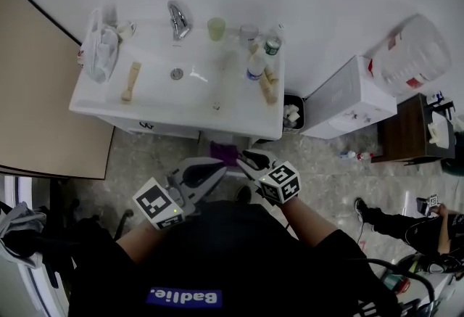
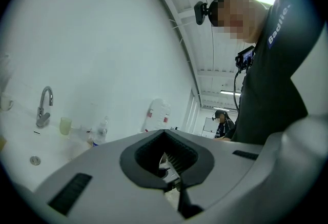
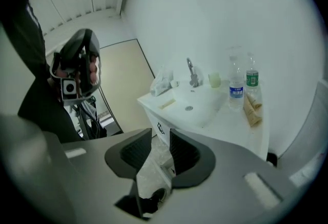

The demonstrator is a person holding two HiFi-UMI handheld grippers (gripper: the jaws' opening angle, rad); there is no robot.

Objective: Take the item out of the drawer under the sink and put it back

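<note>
Seen from above, a person stands facing a white sink unit (image 1: 156, 109) against a white wall and holds a gripper in each hand, close to the body. On the sink top are a faucet (image 1: 177, 20), a cup (image 1: 216, 28), several bottles (image 1: 255, 65) and a crumpled bag (image 1: 101, 47).

Neither gripper carries anything. A purple item (image 1: 225, 154), probably the task's thing, shows low down just under the front edge of the sink unit. It sits just beside the right gripper's tips but is not between them. A white part juts out below the sink front there and may be the drawer pulled open; whether the purple item lies inside it cannot be told. Judging from this, the item is either yet to be lifted out or already returned. Closing the drawer may be what is left.

The left gripper (image 1: 217, 172) is held about level, pointing toward the sink. Its fingers are closed tip to tip with nothing between them. The right gripper (image 1: 250, 161) sits slightly ahead of the left and tilts downward toward the base of the sink unit. Its fingers (image 3: 182, 151) stand partly apart, and only the speckled floor (image 1: 319, 156) shows through the gap. Both bare forearms reach forward from the dark shirt, and the marker cubes face up.
</note>
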